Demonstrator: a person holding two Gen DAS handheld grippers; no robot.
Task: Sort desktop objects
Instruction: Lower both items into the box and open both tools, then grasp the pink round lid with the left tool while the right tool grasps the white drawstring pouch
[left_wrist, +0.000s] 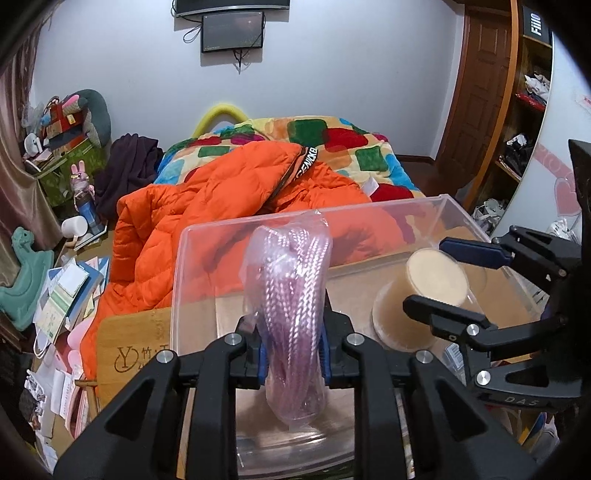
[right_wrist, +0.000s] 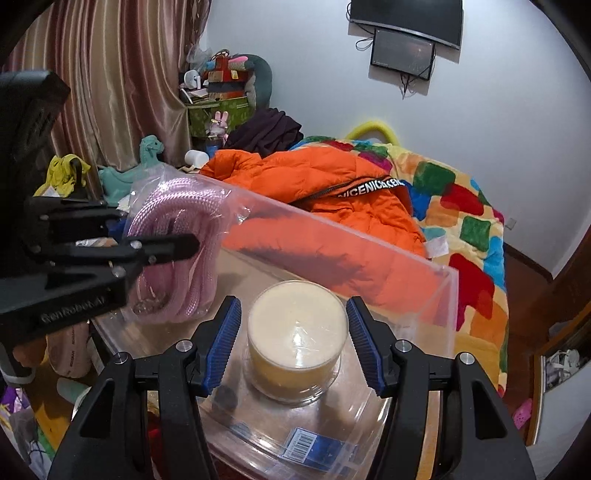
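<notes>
Over the clear bin (left_wrist: 458, 212): dropping sorted items.
My left gripper (left_wrist: 291, 354) clamps the bagged pink rope (left_wrist: 291, 280); my right gripper (right_wrist: 293, 343) stands released around the round tub (right_wrist: 297, 325); next, loosen left.

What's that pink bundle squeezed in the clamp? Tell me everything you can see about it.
It is a coil of pink braided rope sealed in a thin, crinkly clear plastic bag. The left hand-held gripper pinches it from both sides with its blue pads, holding it upright over the clear plastic box. The bag's empty top sticks up above the coil; its bottom hangs below the pads. From the right wrist view the rope loops show side-on.
</notes>
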